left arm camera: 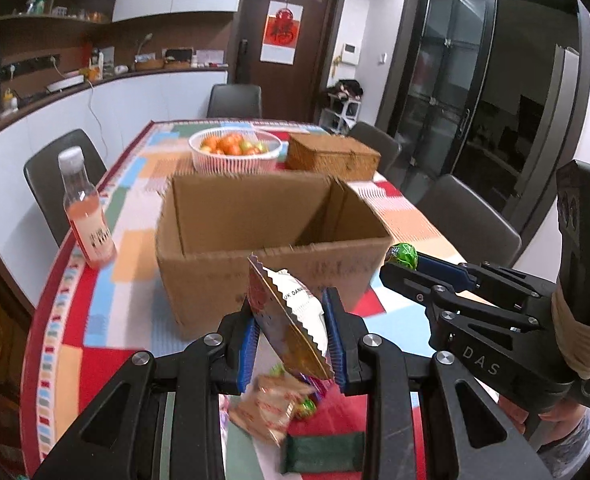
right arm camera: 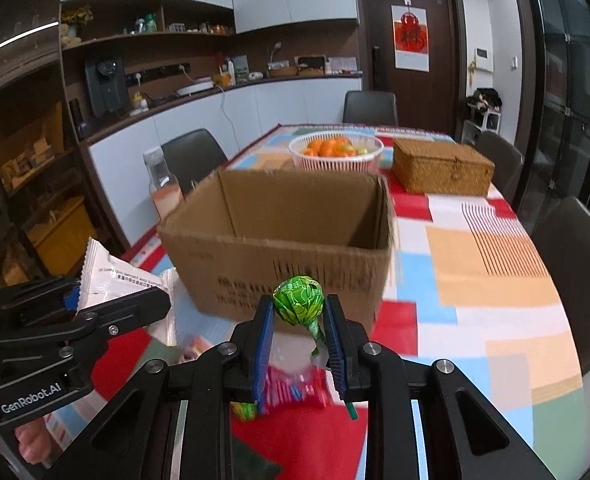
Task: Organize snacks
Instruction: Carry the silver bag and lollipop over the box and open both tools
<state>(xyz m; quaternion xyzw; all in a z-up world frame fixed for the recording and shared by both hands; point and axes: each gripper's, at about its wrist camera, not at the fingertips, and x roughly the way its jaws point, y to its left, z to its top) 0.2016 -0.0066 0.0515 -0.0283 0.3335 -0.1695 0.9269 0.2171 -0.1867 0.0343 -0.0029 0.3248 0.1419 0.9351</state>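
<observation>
An open cardboard box [left arm camera: 271, 240] stands on the table in front of both grippers; it also shows in the right wrist view [right arm camera: 287, 240]. My left gripper [left arm camera: 291, 328] is shut on a white snack packet [left arm camera: 291, 316], held above the table just before the box; the packet also shows in the right wrist view [right arm camera: 123, 276]. My right gripper [right arm camera: 300, 328] is shut on a green lollipop [right arm camera: 299, 300], near the box's front right corner; the lollipop also shows in the left wrist view [left arm camera: 405, 255]. Loose snacks [left arm camera: 275, 404] lie on the table below the grippers.
A pink drink bottle [left arm camera: 85, 208] stands left of the box. A white basket of oranges [left arm camera: 235, 152] and a wicker box [left arm camera: 333, 156] sit behind it. Dark chairs [left arm camera: 467, 220] ring the table with its colourful cloth [right arm camera: 475, 280].
</observation>
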